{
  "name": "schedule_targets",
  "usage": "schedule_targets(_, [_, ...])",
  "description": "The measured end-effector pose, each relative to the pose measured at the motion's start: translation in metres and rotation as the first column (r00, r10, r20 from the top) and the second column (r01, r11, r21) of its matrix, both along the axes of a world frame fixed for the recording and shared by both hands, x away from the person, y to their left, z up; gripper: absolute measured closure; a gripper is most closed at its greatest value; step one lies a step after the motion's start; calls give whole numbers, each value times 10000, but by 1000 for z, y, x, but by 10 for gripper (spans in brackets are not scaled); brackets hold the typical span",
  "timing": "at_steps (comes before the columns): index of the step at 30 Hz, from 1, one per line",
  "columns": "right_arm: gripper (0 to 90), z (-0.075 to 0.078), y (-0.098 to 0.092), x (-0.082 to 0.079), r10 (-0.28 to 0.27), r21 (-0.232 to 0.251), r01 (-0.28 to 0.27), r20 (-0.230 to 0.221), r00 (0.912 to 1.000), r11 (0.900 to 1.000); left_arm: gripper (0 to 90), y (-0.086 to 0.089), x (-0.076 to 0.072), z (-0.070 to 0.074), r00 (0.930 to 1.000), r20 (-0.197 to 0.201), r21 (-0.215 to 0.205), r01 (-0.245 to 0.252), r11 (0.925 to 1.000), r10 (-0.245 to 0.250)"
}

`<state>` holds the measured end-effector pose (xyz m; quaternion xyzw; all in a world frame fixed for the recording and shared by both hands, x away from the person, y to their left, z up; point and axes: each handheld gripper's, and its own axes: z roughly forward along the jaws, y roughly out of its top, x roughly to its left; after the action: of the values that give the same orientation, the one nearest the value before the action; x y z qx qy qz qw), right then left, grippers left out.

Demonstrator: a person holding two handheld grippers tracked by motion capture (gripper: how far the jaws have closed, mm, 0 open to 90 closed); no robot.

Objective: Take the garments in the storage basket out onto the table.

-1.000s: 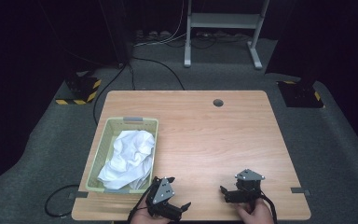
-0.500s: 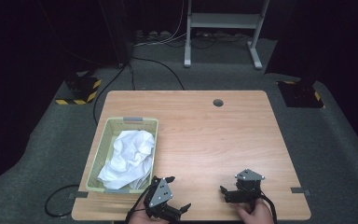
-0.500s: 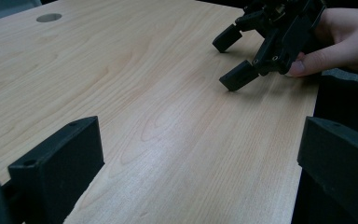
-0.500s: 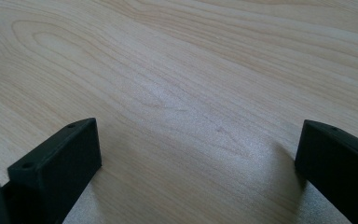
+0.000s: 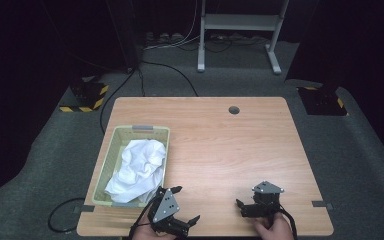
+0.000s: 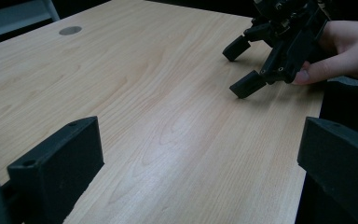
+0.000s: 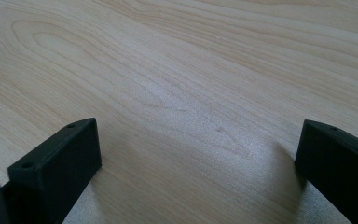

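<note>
Down at the near edge of the counter (image 5: pixel 220 140), the left gripper (image 5: pixel 185 205) sits with its jaws spread wide and nothing between them, just beside the near right corner of the pale green basket (image 5: pixel 111 165). Well apart to the basket's right, the right gripper (image 5: pixel 241 206) rests equally agape over bare wood. Inside the basket lies a crumpled white cloth (image 5: pixel 139 167).

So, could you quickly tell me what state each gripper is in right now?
Left gripper: open, holding nothing.
Right gripper: open, holding nothing.
</note>
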<state>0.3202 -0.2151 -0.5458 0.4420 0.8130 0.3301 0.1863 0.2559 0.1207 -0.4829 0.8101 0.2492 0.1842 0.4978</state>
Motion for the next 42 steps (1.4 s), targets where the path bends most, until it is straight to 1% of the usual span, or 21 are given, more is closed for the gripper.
schedule_targets(5, [1, 0, 0, 0, 3, -3, -3, 14, 10000, 10000, 6, 5, 0, 3, 9998, 62, -73, -178, 9998, 178])
schedule_targets(7, [1, 0, 0, 0, -8, 2, 8, -3, 10000, 10000, 5, 9, -1, 6, 9996, 152, -140, -220, 9997, 222])
schedule_targets(14, [1, 0, 0, 0, 1, -2, -1, 11, 10000, 10000, 6, 19, -1, 11, 9987, 247, -253, -438, 9987, 444])
schedule_targets(15, [1, 0, 0, 0, -7, 1, 7, 0, 10000, 10000, 6, 22, 0, 12, 9980, 250, -182, -578, 9982, 583])
schedule_targets(16, [1, 0, 0, 0, 1, -3, -1, 14, 10000, 10000, 6, 22, 0, 12, 9980, 250, -182, -578, 9982, 583])
schedule_targets(18, [1, 0, 0, 0, -5, 2, 5, 4, 10000, 10000, 6, 27, 0, 14, 9971, 261, -269, -714, 9971, 721])
schedule_targets(25, [1, 0, 0, 0, 1, -2, -1, 13, 10000, 10000, 6, 36, -1, 18, 9950, 342, -335, -931, 9951, 942])
schedule_targets(28, [1, 0, 0, 0, -10, 5, 10, -1, 10000, 10000, 6, 42, -1, 20, 9930, 410, -429, -1094, 9931, 1111])
schedule_targets(32, [1, 0, 0, 0, 0, 1, 0, 13, 10000, 10000, 6, 47, 0, 21, 9914, 385, -469, -1235, 9912, 1253])
schedule_targets(34, [1, 0, 0, 0, -1, 0, 1, 13, 10000, 10000, 6, 54, 0, 22, 9894, 381, -522, -1380, 9891, 1401])
schedule_targets(37, [1, 0, 0, 0, 0, -1, 0, 12, 10000, 10000, 6, 57, 0, 22, 9885, 437, -545, -1423, 9883, 1447])
schedule_targets(40, [1, 0, 0, 0, -7, 2, 7, 1, 10000, 10000, 7, 64, 1, 24, 9858, 436, -645, -1589, 9852, 1619])
schedule_targets(42, [1, 0, 0, 0, 0, -1, 0, 12, 10000, 10000, 7, 65, 1, 24, 9853, 426, -676, -1626, 9844, 1657])
